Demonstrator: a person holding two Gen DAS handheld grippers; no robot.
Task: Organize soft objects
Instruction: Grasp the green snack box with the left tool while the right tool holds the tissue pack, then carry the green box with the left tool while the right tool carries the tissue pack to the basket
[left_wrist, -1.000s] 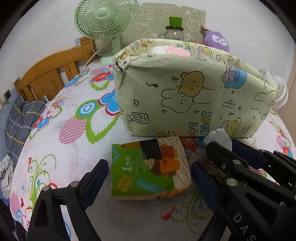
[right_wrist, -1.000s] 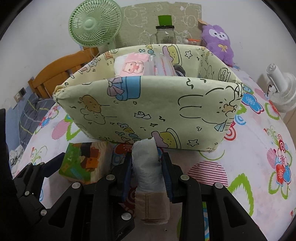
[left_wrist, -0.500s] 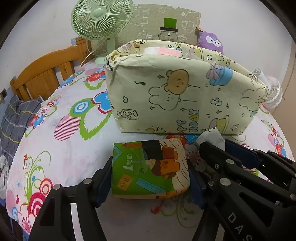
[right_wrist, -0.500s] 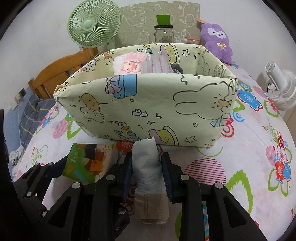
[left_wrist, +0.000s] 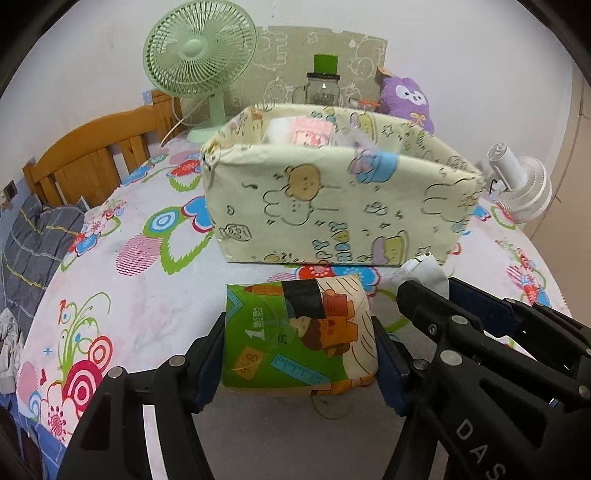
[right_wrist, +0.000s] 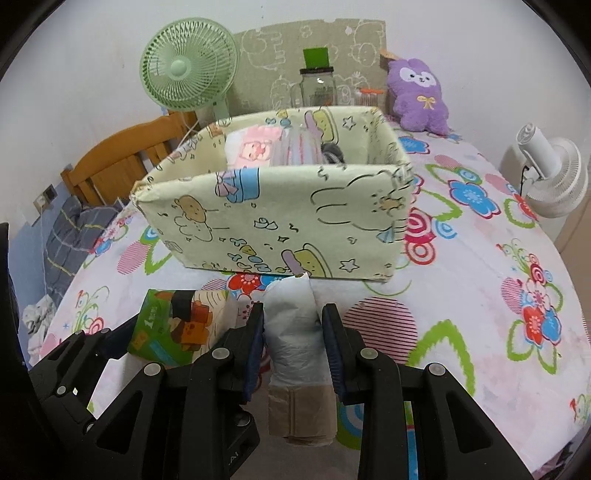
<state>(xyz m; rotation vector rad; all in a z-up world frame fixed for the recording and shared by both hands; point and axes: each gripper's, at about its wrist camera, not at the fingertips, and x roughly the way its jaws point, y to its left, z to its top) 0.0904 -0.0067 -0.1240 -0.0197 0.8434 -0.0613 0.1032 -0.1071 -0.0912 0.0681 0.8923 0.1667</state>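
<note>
Now clamped between the left gripper (left_wrist: 297, 354) fingers: green cartoon tissue pack (left_wrist: 295, 334), near the cream fabric bin (left_wrist: 332, 206) on the flowered tablecloth (left_wrist: 110, 266). Squeezed in the right gripper (right_wrist: 295, 343), just right of the pack: rolled white diaper (right_wrist: 293, 332). Inside the bin, pink and white packets (right_wrist: 251, 147).

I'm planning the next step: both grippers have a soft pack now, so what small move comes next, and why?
Probably lift the right gripper with its white roll up over the near wall of the fabric bin. The roll is clamped, the bin is open-topped with free space at its right end, and the left gripper brackets the tissue pack.
</note>
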